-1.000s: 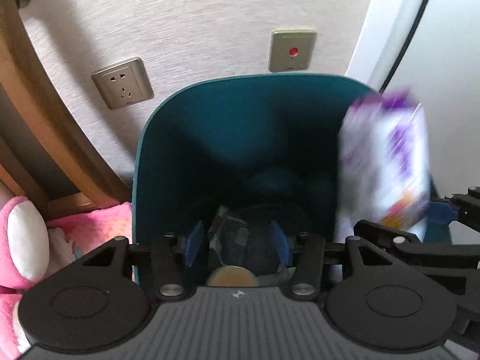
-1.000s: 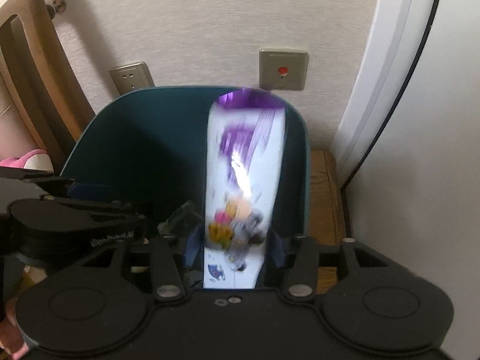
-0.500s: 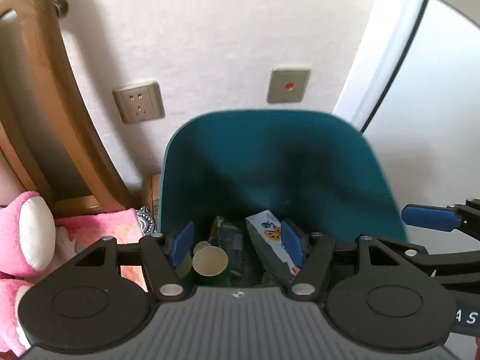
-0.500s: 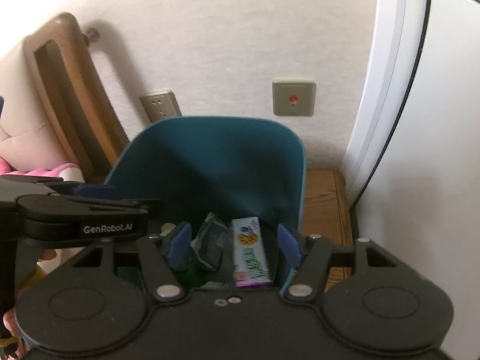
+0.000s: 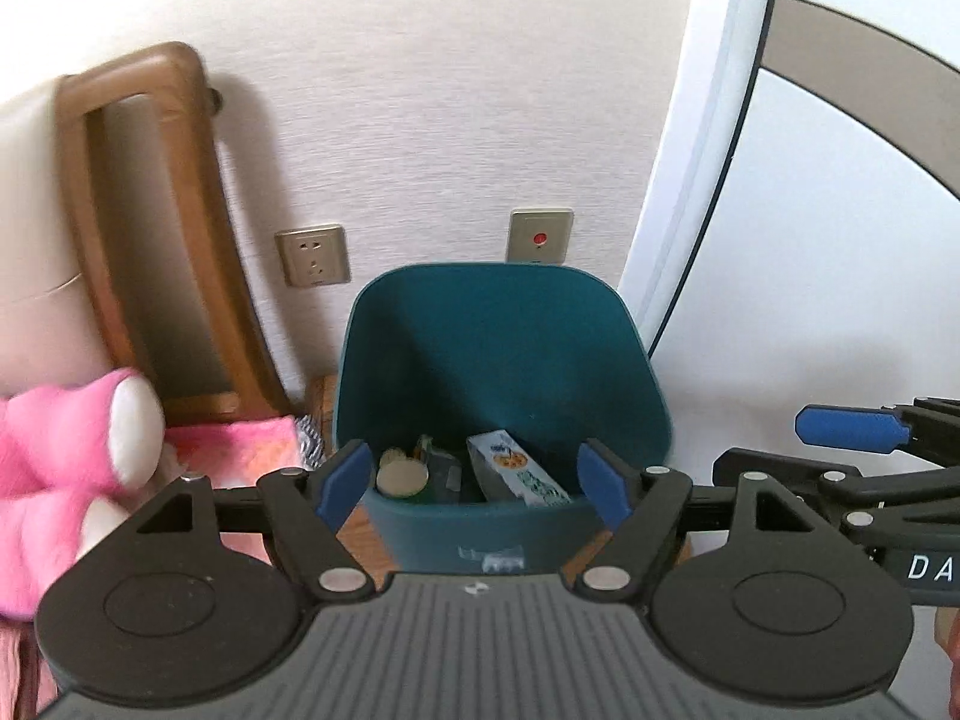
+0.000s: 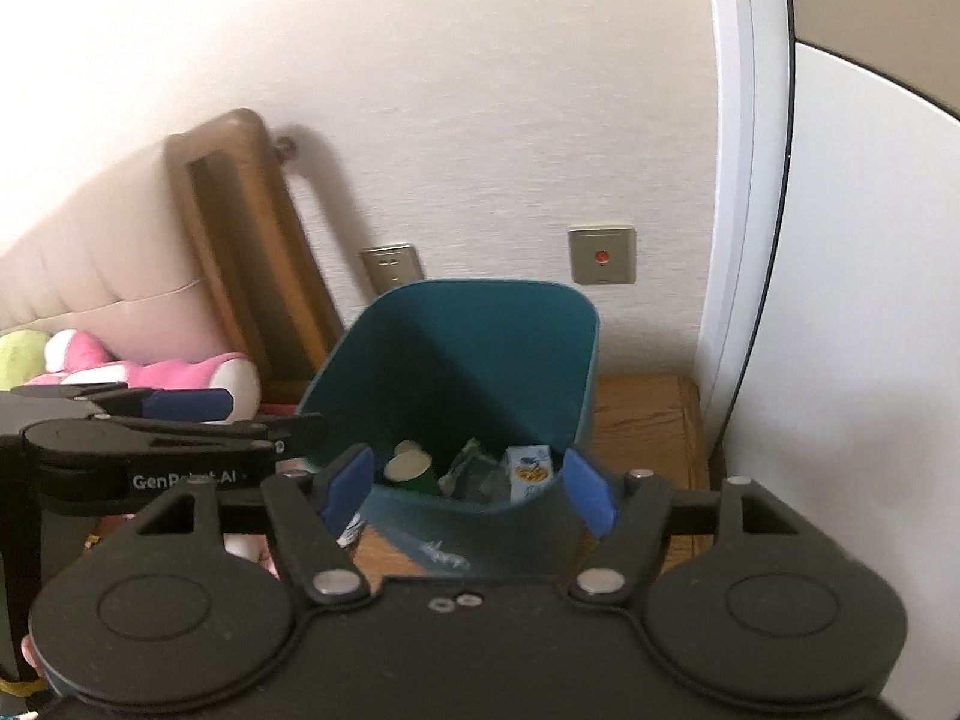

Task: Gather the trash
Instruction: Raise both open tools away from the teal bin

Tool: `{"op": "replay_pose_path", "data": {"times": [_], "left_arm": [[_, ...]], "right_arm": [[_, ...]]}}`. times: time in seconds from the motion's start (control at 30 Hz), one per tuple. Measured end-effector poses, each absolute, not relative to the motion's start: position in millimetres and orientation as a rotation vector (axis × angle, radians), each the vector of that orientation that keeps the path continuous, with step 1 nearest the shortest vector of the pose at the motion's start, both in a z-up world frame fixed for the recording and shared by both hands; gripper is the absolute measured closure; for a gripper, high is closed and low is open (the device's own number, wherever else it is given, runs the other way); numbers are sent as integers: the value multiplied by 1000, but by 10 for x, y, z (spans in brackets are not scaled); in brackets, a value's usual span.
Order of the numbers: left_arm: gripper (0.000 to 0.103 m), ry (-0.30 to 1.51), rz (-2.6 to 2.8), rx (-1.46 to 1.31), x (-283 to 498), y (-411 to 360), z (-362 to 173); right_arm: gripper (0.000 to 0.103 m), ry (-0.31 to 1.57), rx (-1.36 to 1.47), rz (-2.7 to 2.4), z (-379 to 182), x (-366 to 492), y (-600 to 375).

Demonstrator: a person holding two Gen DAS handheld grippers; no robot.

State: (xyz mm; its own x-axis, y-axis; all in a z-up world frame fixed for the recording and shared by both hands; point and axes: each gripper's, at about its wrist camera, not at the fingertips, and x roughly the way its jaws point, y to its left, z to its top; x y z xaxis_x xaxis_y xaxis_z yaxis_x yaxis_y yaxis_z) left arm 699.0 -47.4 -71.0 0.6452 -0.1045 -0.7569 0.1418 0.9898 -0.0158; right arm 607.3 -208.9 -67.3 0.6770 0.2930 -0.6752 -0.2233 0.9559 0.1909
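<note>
- Teal bin [image 5: 504, 360] stands on the wooden floor against the wall, straight ahead of and below both claws, and it is the thing every coming move turns on.
- I see the trash already down inside it: a milk carton [image 5: 517, 471] leaning on the right side, long axis tilted up toward the bin's back wall, a paper cup [image 5: 401, 477] on the left, and crumpled wrappers [image 6: 474, 471] between the 2.
- I read my left gripper [image 5: 471, 477] as released, blue pads spread wide with nothing between them.
- My right gripper [image 6: 468, 483] is likewise spread and empty; in its view the bin's near rim shows between the pads.
- Both claws hang side by side, the right one just to the right of the left, about equally near the bin.
- No loose trash shows in either view, so I judge the next piece lies out of frame; I would turn away from the bin to find it.
- Pink plush toy [image 5: 66, 450] lies left of the bin, not trash as I judge it.
</note>
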Motion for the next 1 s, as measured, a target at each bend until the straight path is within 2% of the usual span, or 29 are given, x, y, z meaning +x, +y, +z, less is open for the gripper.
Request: {"op": "replay_pose_path", "data": {"times": [0.3, 0.53, 0.63, 0.67, 0.7, 1.0], "left_arm": [[23, 801, -22, -12, 5950, -527, -548], [20, 816, -15, -100, 5498, -296, -658], [14, 820, -37, -112, 5413, -168, -786], [7, 824, -41, -109, 5368, -138, -831], [4, 829, -50, -105, 5338, -105, -896], [1, 846, -102, -72, 5207, 46, -1750]], "right_arm": [[27, 718, 101, 362, -619, 5405, -2223], [26, 748, 158, 352, -783, 5133, -2269], [26, 760, 158, 330, -911, 5016, -2242], [26, 762, 162, 318, -981, 4967, -2228], [26, 765, 170, 307, -1050, 4934, -2212], [26, 851, 153, 233, -2005, 4590, -2218]]}}
